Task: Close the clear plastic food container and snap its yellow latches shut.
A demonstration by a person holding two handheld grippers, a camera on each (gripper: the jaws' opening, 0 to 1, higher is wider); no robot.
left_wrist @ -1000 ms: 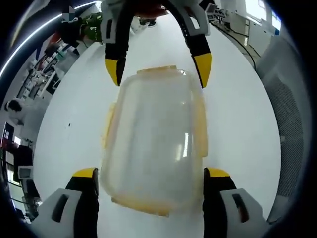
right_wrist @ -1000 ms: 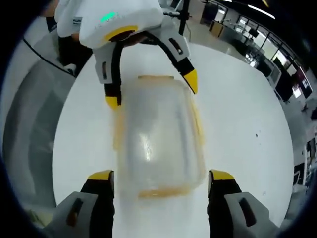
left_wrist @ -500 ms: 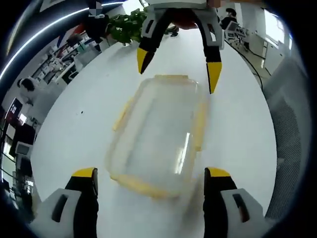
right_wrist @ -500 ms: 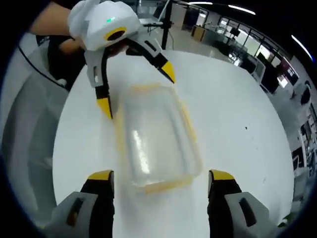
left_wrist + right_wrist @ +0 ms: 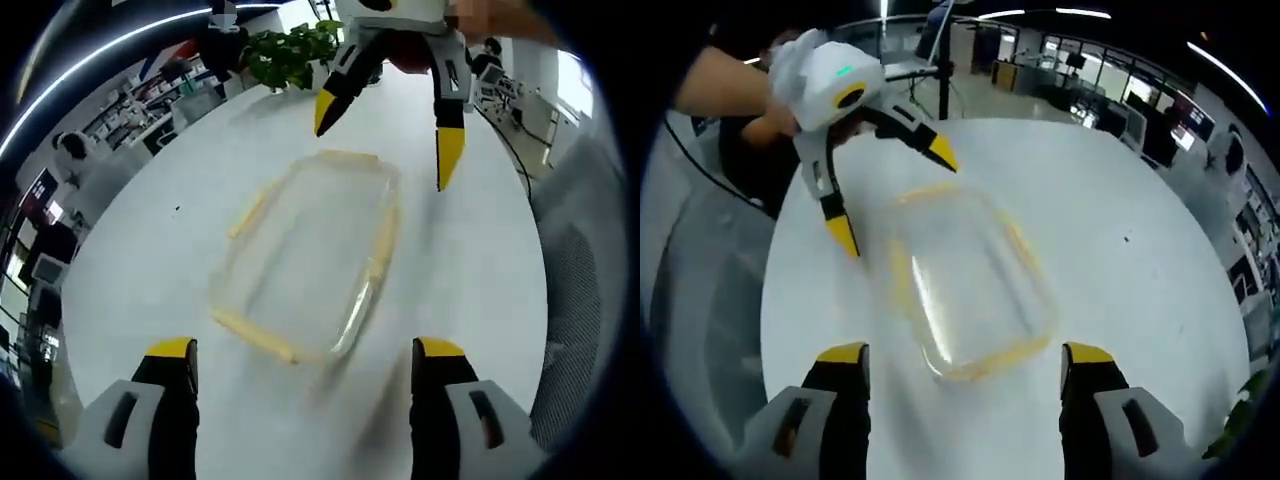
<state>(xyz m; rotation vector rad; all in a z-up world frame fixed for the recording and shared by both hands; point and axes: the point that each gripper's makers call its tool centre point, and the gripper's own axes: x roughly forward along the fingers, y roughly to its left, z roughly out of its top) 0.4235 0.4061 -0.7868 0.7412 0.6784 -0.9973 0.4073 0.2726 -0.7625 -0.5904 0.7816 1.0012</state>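
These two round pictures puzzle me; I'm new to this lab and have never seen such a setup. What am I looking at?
A person holds a pair of tongs in each hand, and a fisheye camera rides on each. In the left gripper view, the left tongs rise from the bottom and the right tongs face them across the table. The right gripper view is the reverse: right tongs below, left tongs opposite. Between them, on the white table, lies a clear plastic container with yellow latches. Both tongs are open and hold nothing.
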